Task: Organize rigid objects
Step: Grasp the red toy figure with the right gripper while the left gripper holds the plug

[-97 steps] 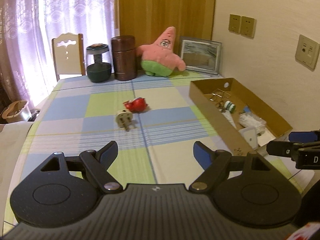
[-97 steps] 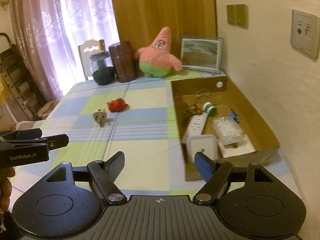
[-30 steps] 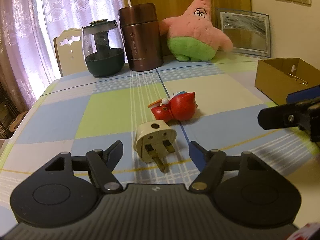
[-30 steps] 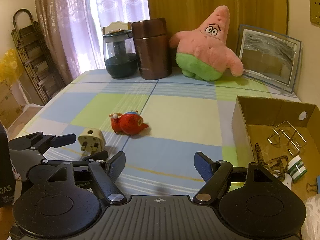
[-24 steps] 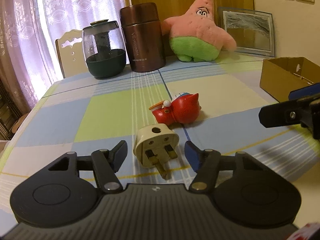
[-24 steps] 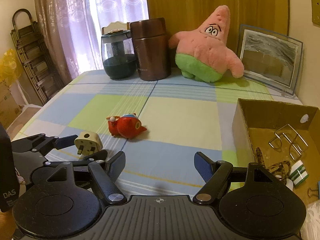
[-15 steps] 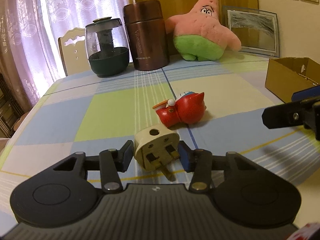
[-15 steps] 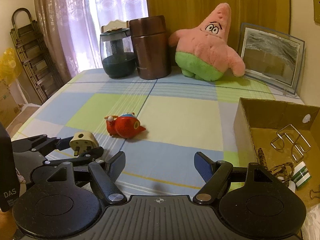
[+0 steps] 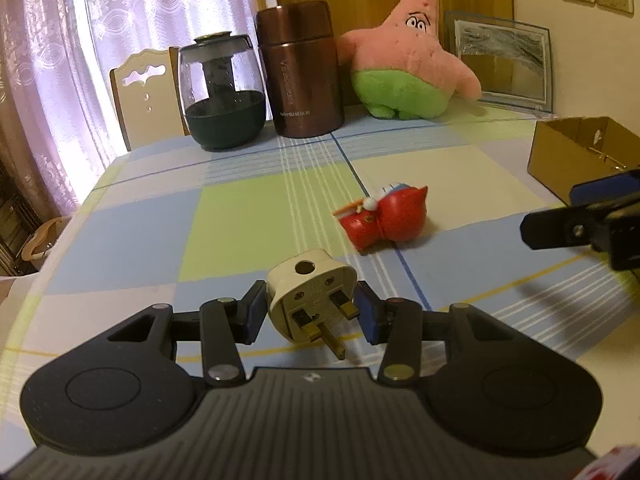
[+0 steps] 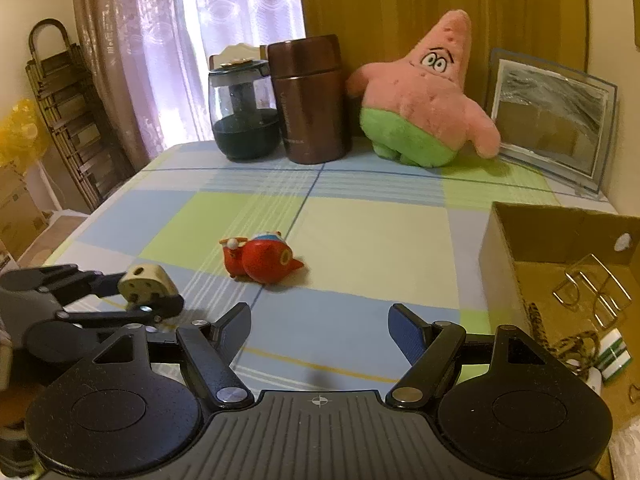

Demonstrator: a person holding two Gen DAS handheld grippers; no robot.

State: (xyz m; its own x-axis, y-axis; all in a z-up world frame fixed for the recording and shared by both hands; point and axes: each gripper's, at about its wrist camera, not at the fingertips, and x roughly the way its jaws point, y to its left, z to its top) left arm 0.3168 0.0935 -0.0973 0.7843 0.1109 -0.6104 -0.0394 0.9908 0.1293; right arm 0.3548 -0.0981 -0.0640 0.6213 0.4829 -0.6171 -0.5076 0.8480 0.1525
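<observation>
A: What's the surface?

B: A table under a checked blue, green and cream cloth (image 9: 248,216). Nearest me, my left gripper (image 9: 311,307) pinches the cream plug (image 9: 312,292) between both pads, prongs toward the camera, just above the cloth.

A: And your right?

B: My right gripper (image 10: 320,326) is spread wide with nothing in it. Beyond the plug lies a red toy (image 10: 260,258) on its side. A cardboard box (image 10: 560,240) sits to the right; a brown canister (image 9: 300,68) and pink plush (image 9: 408,52) stand at the far edge.
</observation>
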